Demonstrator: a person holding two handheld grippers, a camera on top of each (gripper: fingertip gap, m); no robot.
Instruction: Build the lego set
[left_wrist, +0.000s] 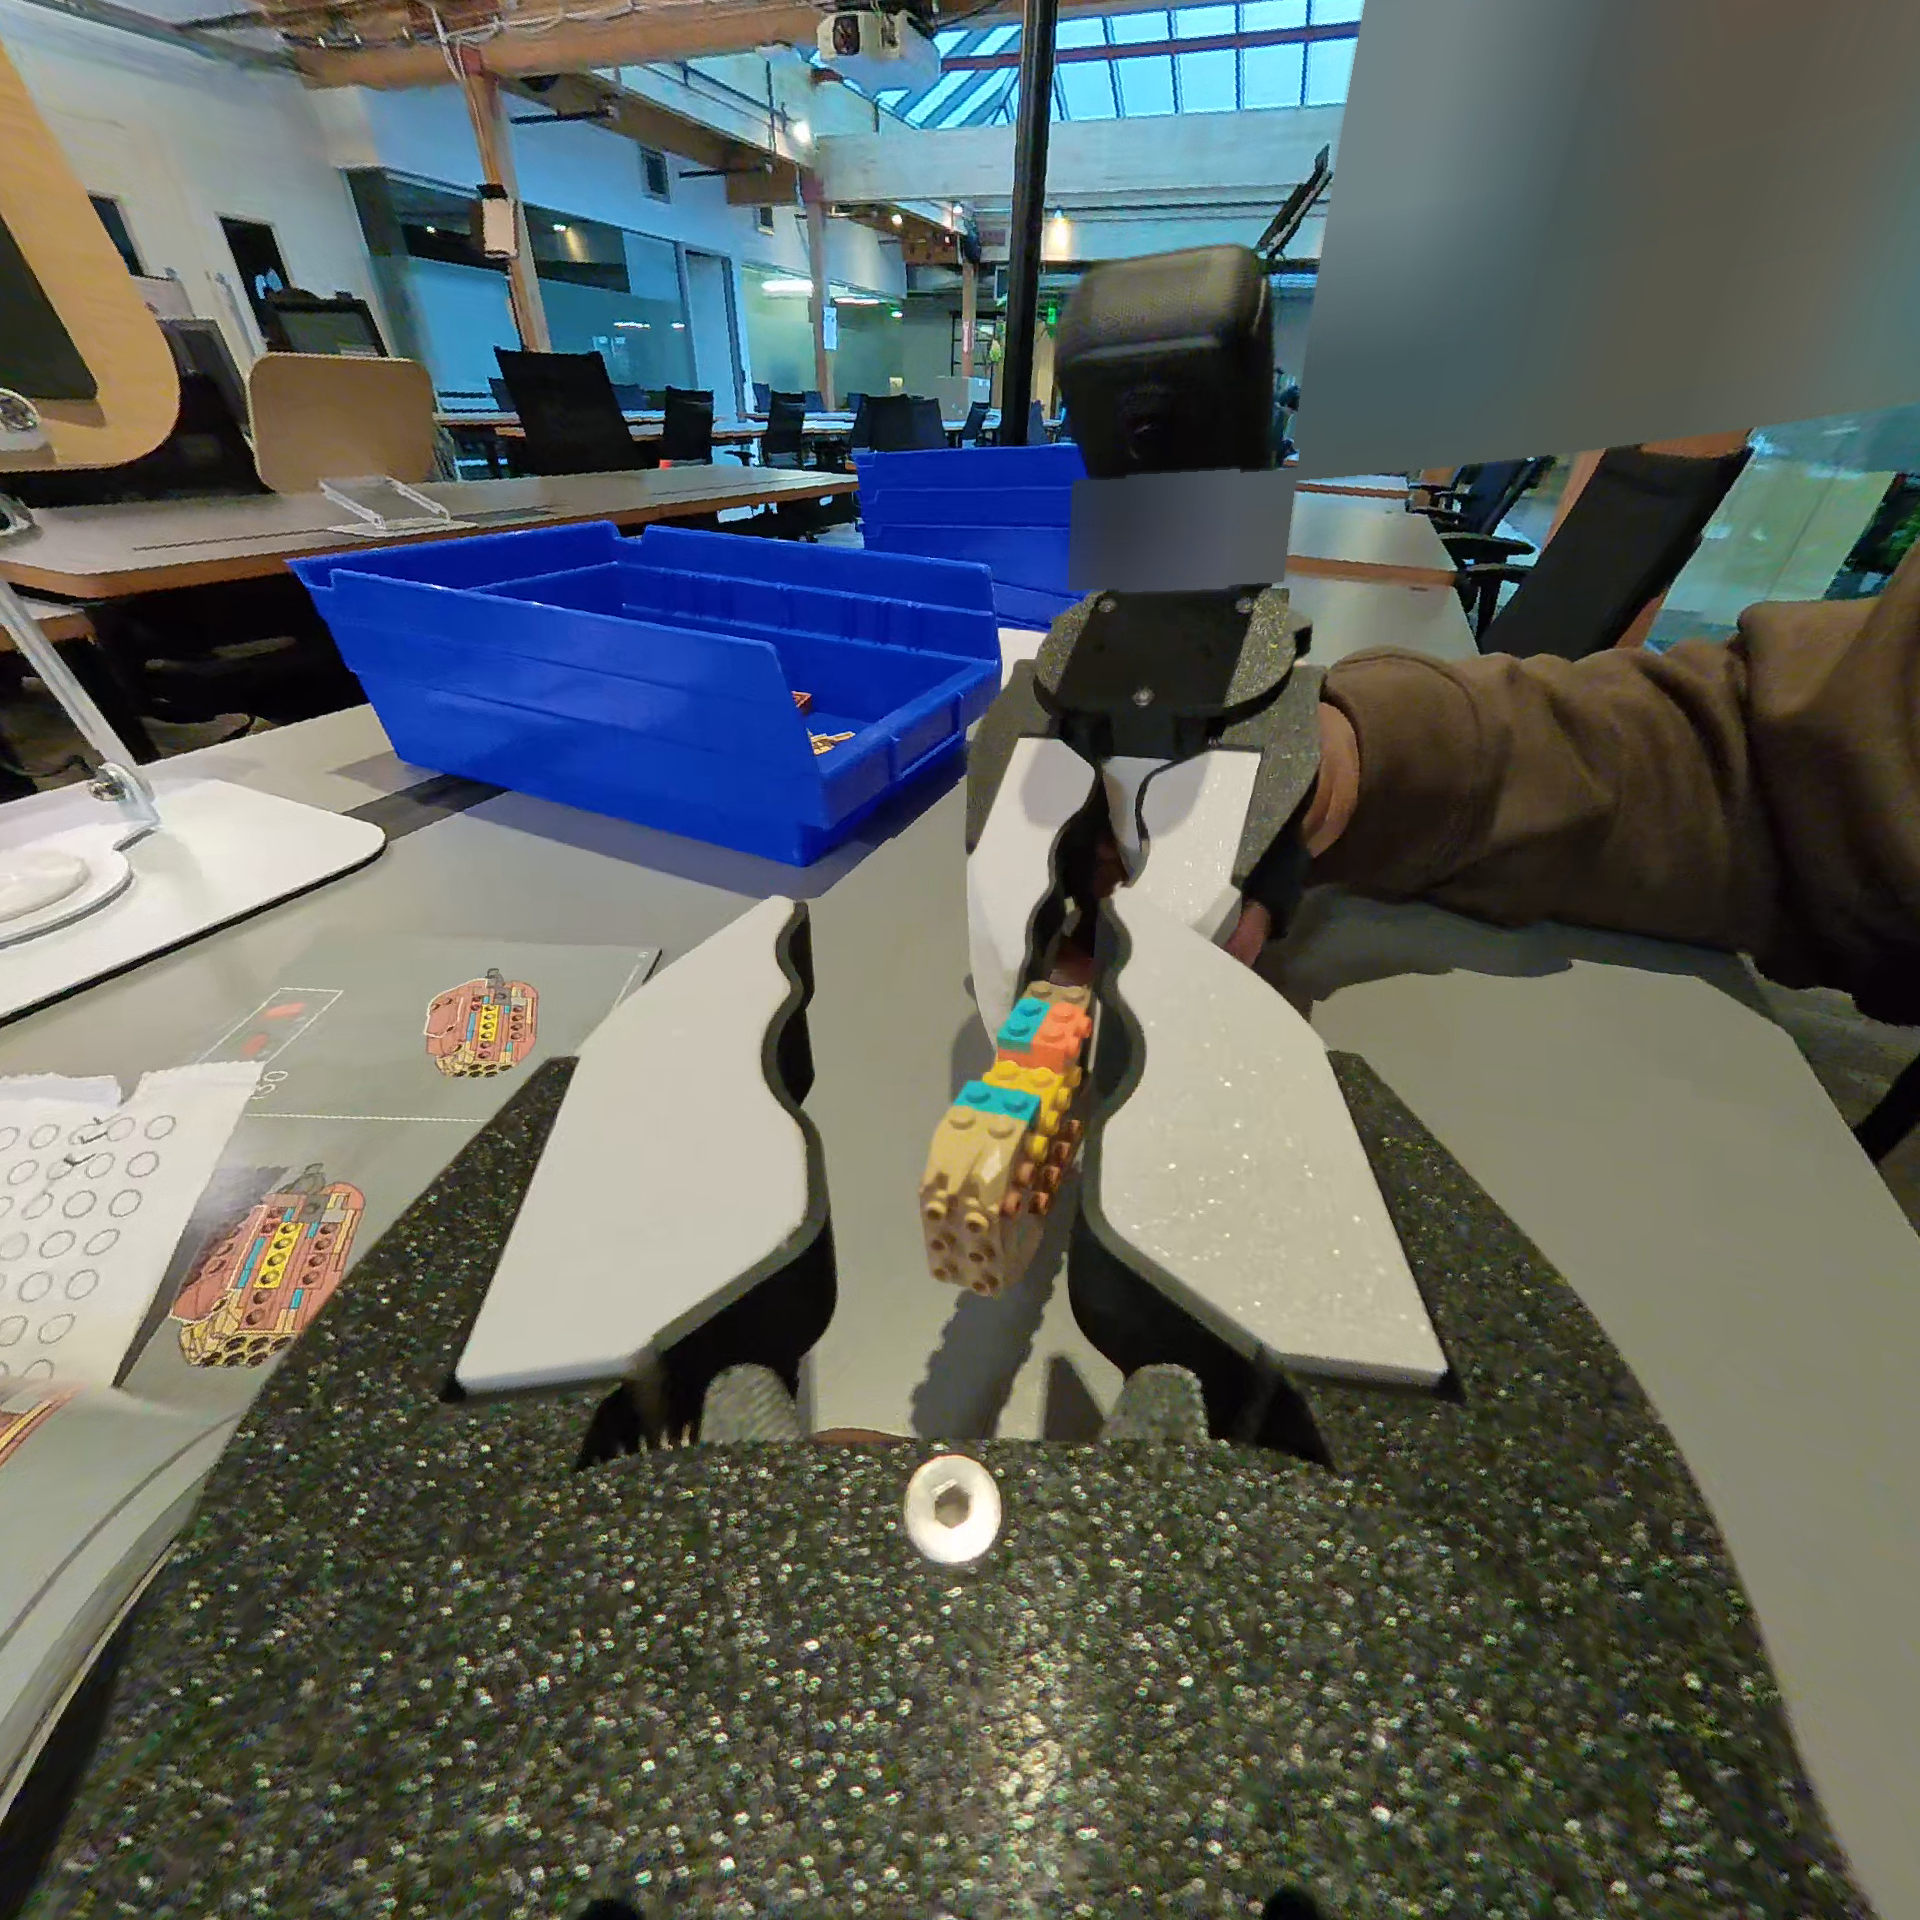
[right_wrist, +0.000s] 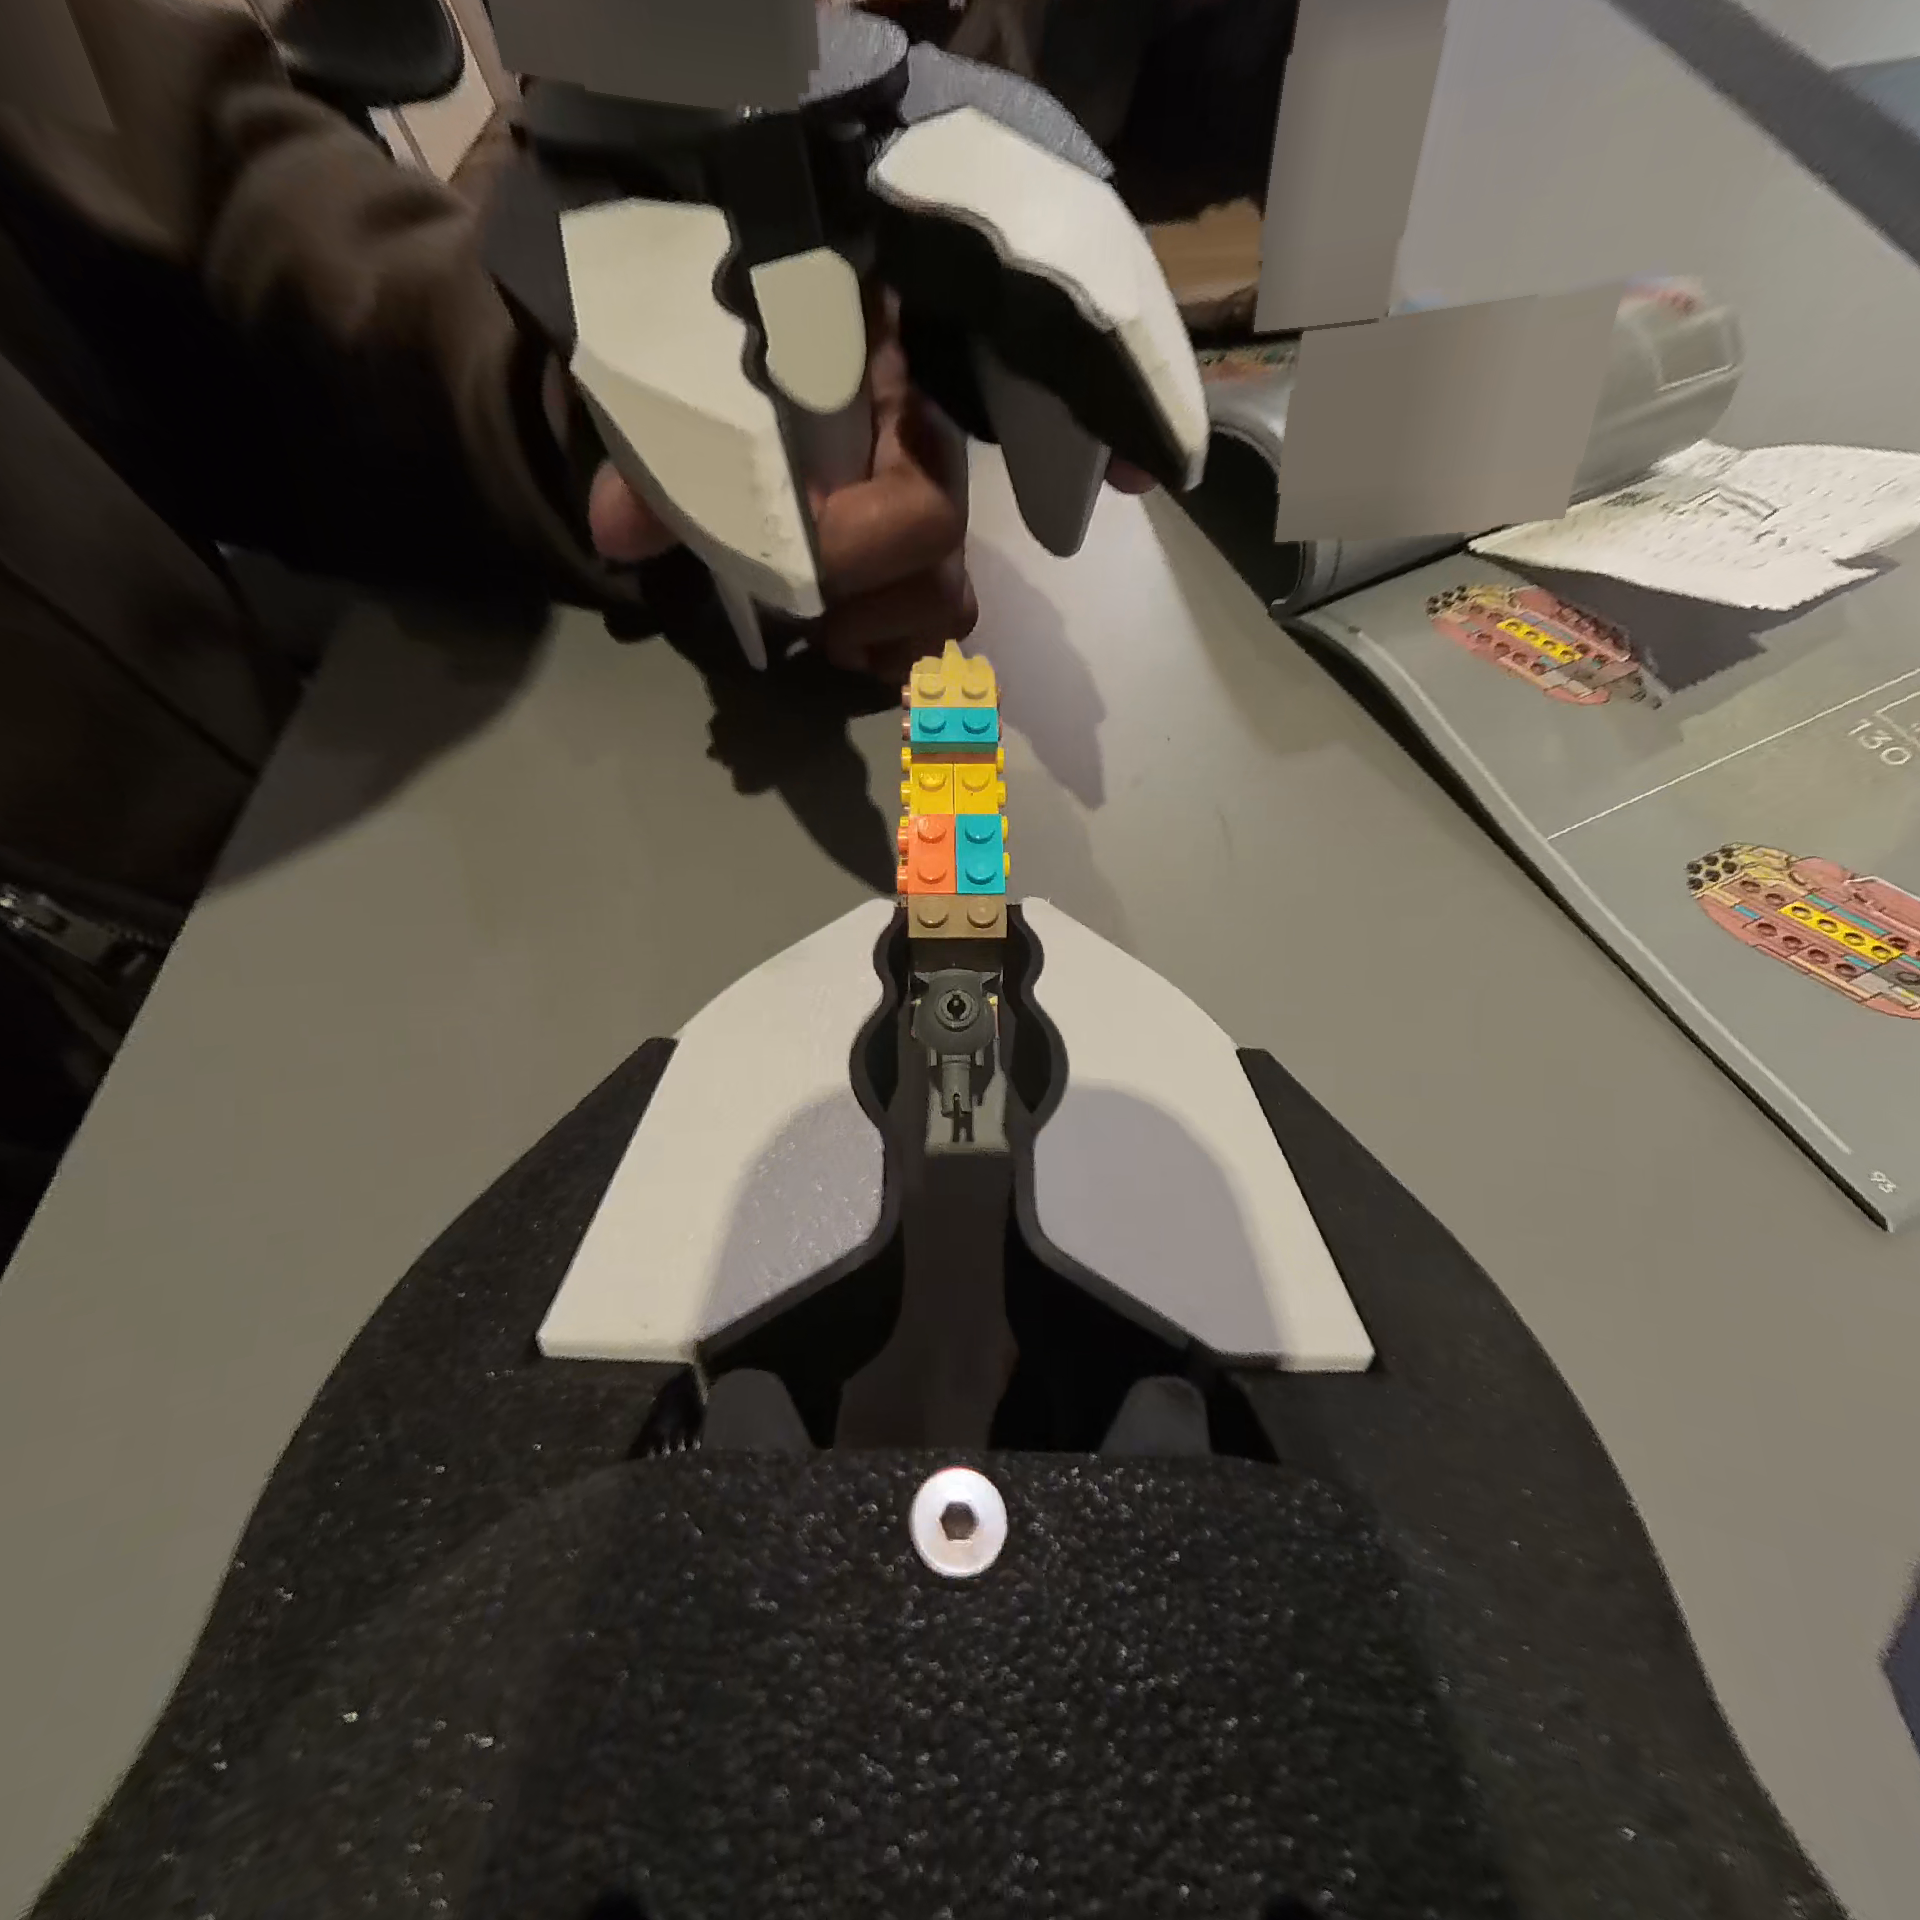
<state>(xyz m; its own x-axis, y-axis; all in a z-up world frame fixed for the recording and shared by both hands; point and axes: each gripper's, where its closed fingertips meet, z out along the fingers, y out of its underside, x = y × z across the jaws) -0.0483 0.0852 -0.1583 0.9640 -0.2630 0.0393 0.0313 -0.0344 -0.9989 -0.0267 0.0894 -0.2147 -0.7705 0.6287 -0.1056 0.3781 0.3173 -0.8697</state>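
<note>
In the left wrist view we see our left gripper (left_wrist: 951, 1013) with its fingers spread wide, grasping nothing, while the right gripper (left_wrist: 1060, 971) opposite pinches the far end of the lego strip (left_wrist: 1013, 1138) above the grey table (left_wrist: 1558, 1091), a blue bin (left_wrist: 623, 686) behind. In the right wrist view we see the right gripper (right_wrist: 958, 914) clenched on the strip's tan end, the instruction booklet (right_wrist: 1662, 831) lying to the right.
</note>
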